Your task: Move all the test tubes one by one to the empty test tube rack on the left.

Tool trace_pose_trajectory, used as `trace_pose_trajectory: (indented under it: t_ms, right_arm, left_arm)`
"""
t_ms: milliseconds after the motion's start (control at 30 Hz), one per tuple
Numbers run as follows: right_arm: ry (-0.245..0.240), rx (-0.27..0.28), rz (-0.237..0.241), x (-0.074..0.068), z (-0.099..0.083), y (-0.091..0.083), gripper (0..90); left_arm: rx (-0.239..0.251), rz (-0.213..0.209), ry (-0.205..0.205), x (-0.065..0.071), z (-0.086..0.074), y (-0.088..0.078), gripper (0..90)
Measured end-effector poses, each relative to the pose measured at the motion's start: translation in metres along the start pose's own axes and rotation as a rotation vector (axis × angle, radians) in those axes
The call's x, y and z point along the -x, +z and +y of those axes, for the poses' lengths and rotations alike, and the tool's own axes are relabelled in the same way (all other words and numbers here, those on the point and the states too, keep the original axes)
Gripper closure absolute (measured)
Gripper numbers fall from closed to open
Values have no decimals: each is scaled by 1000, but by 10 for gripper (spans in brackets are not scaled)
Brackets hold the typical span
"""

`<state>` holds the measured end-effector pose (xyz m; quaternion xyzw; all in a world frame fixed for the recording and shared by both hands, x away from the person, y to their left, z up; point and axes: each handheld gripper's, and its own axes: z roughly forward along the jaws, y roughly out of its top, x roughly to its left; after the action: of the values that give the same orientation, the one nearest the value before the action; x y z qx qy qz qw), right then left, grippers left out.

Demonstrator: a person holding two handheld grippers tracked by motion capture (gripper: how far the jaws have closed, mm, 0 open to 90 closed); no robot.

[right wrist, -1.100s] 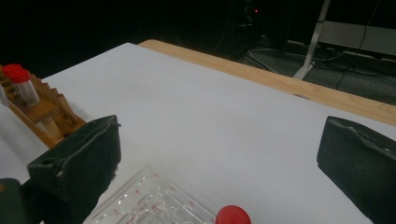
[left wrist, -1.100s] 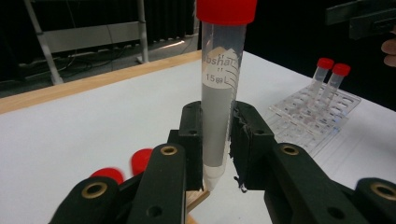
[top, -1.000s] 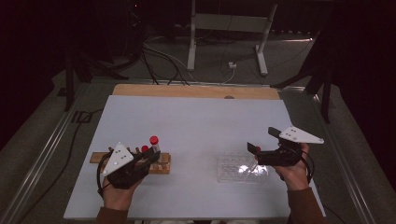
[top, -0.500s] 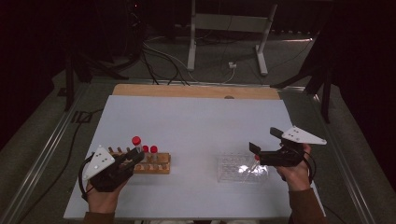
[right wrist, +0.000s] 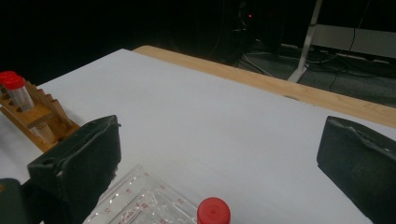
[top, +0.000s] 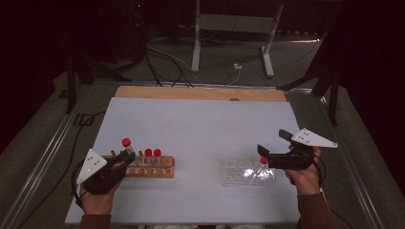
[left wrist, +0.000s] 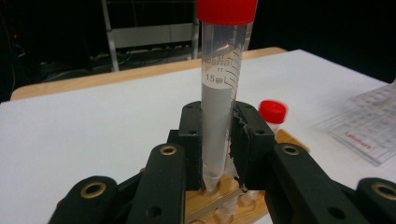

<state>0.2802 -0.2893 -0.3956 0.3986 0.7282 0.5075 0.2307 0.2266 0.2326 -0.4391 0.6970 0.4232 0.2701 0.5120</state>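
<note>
Left gripper view: the left tool (left wrist: 217,140) pinches a red-capped tube (left wrist: 219,93) upright by its lower half, the conical tip poised just above the wooden rack (top: 152,167) at the near left of the worktop (top: 200,124), so it suits vertical seating or lifting. At near right, the right tool (top: 271,151), jaws spread, hovers by a tube in the clear tray (top: 239,172).

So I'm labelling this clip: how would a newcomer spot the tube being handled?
Find the wooden rack at the white table's near left. The tube stands upright at its left end, clamped in the left gripper. Its red cap rises above the two racked tubes beside it.
</note>
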Motion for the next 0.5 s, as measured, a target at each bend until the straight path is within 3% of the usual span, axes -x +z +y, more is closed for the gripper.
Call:
trace_pose_trajectory:
  t_ms: [500]
  right_arm:
    - [5, -3, 11, 0, -2, 1, 0]
  left_arm:
    - [-78, 24, 24, 0, -16, 14, 755]
